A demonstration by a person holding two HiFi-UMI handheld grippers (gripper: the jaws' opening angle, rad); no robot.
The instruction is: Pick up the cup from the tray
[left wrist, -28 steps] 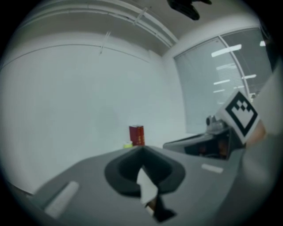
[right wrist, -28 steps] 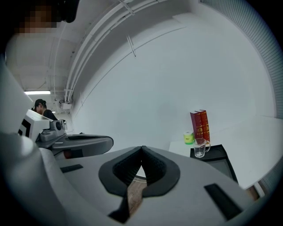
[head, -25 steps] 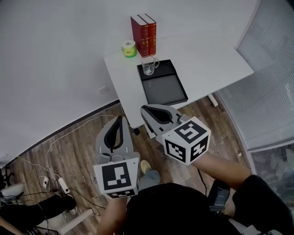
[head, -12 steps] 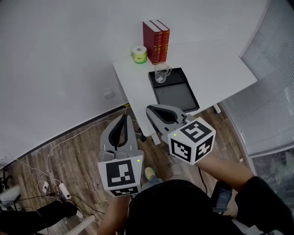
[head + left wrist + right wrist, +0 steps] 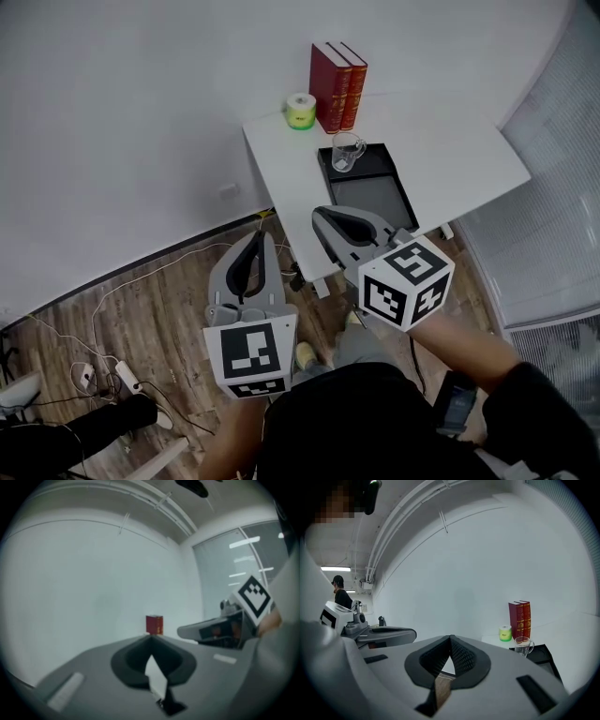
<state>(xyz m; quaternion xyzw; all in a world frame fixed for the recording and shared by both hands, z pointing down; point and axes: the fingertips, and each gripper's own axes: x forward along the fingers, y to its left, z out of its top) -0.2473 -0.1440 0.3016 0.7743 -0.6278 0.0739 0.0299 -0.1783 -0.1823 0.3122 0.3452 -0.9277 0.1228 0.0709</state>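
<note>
A clear glass cup (image 5: pixel 346 151) with a handle stands at the far end of a black tray (image 5: pixel 370 190) on a white table (image 5: pixel 450 150). In the right gripper view the cup (image 5: pixel 523 646) and tray (image 5: pixel 543 656) lie ahead to the right. My right gripper (image 5: pixel 323 217) is shut and empty, held over the table's near edge, short of the tray. My left gripper (image 5: pixel 259 236) is shut too, with nothing in it, over the wooden floor left of the table.
Two red books (image 5: pixel 337 74) stand upright behind the tray, with a green-and-white roll (image 5: pixel 300 111) to their left. Cables and a power strip (image 5: pixel 127 377) lie on the floor at left. A window blind (image 5: pixel 553 187) runs along the right. A person stands far off in the right gripper view.
The table, tray and cup have shifted right and down in the head view as I come closer. Both grippers stay shut.
</note>
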